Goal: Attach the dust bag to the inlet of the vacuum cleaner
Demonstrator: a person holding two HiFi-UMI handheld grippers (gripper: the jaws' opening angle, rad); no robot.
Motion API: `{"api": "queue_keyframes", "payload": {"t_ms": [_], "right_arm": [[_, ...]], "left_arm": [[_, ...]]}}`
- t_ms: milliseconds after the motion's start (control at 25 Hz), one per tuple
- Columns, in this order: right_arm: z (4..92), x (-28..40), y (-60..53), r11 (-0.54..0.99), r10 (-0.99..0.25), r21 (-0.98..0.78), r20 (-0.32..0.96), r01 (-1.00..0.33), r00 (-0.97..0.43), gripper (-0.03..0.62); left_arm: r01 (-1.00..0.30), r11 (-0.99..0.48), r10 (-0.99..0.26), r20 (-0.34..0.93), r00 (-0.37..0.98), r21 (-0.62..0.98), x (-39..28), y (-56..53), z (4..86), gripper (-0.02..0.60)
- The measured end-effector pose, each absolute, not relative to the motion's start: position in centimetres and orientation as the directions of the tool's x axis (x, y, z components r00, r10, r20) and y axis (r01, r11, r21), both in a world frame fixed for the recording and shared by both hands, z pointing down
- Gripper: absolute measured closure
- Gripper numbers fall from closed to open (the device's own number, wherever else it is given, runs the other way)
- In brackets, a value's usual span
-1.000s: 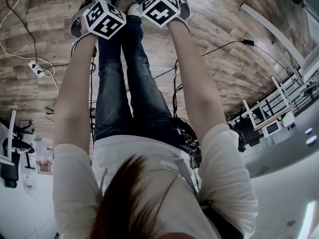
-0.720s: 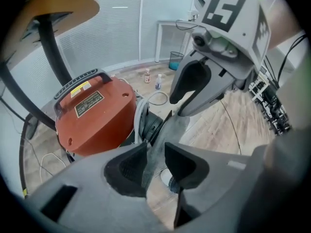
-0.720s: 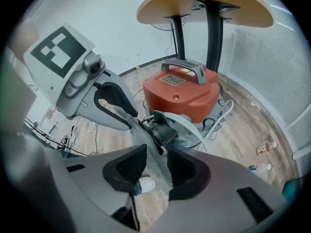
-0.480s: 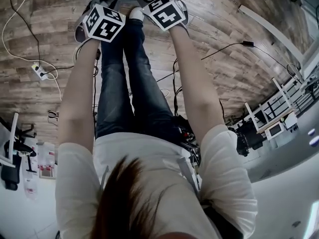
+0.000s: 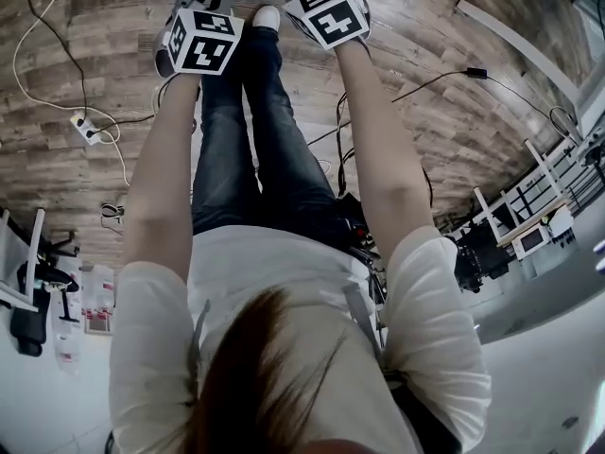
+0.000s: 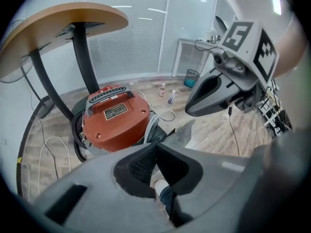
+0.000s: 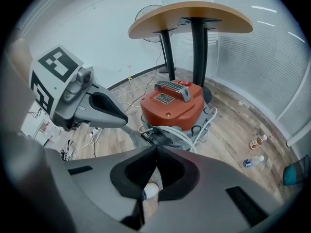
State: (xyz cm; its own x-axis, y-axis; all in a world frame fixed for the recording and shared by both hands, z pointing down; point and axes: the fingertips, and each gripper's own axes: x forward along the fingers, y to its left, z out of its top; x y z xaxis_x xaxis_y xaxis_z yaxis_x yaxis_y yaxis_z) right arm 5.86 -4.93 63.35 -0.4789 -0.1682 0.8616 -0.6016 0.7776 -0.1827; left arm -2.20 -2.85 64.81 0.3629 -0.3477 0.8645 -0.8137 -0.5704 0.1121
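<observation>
The red vacuum cleaner (image 6: pixel 116 118) (image 7: pixel 172 103) stands on the wood floor under a round table, its black handle on top and a black hose coiled round its base. I cannot make out a dust bag in any view. My left gripper (image 6: pixel 155 143) is shut with nothing between its pads and hangs in the air short of the vacuum. Beside it my right gripper (image 7: pixel 156 148) is also shut and empty. In the head view both marker cubes (image 5: pixel 201 41) (image 5: pixel 331 12) sit at the top edge, at the ends of outstretched arms, and the jaws are hidden.
A round wooden table (image 7: pixel 194 18) on black legs stands over the vacuum, with a fan (image 7: pixel 146 13) behind it. Bottles (image 7: pixel 255 142) and a blue bin (image 6: pixel 191 77) are on the floor. Cables and a power strip (image 5: pixel 87 129) lie to the left.
Both marker cubes have shifted toward the top edge of the head view and rolled a little. The arms stay outstretched side by side.
</observation>
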Motion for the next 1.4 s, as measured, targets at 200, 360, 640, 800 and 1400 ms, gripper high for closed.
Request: {"api": "queue_keyframes", "payload": {"t_ms": [200,360,640,800,1400], "right_arm": [[61.2,5.1,-4.9,0.778,-0.183,-0.185,0.848,-0.601,-0.497,0.592],[58.9,5.2,-5.6,0.764,-0.225,-0.177,0.828,-0.62,-0.514,0.592],[53.8,5.5,-8.0,0.734,-0.311,-0.159,0.786,-0.66,-0.535,0.592],[50.9,5.8,-8.9,0.732,-0.341,-0.143,0.769,-0.667,-0.54,0.592],[42.2,7.3,-9.9,0.692,-0.436,-0.11,0.724,-0.714,-0.534,0.592]], "left_arm": [[-0.854,-0.502,-0.387,0.847,0.364,0.138,-2.8,-3.1,63.0,0.564],[-0.856,-0.494,-0.416,0.823,0.385,0.151,-2.0,-3.6,61.1,0.564],[-0.866,-0.477,-0.476,0.786,0.395,0.146,-1.8,-4.9,57.0,0.565],[-0.883,-0.445,-0.498,0.779,0.381,0.148,-2.1,-5.5,54.9,0.565],[-0.885,-0.449,-0.572,0.721,0.392,0.126,-1.7,-7.8,46.5,0.565]]}}
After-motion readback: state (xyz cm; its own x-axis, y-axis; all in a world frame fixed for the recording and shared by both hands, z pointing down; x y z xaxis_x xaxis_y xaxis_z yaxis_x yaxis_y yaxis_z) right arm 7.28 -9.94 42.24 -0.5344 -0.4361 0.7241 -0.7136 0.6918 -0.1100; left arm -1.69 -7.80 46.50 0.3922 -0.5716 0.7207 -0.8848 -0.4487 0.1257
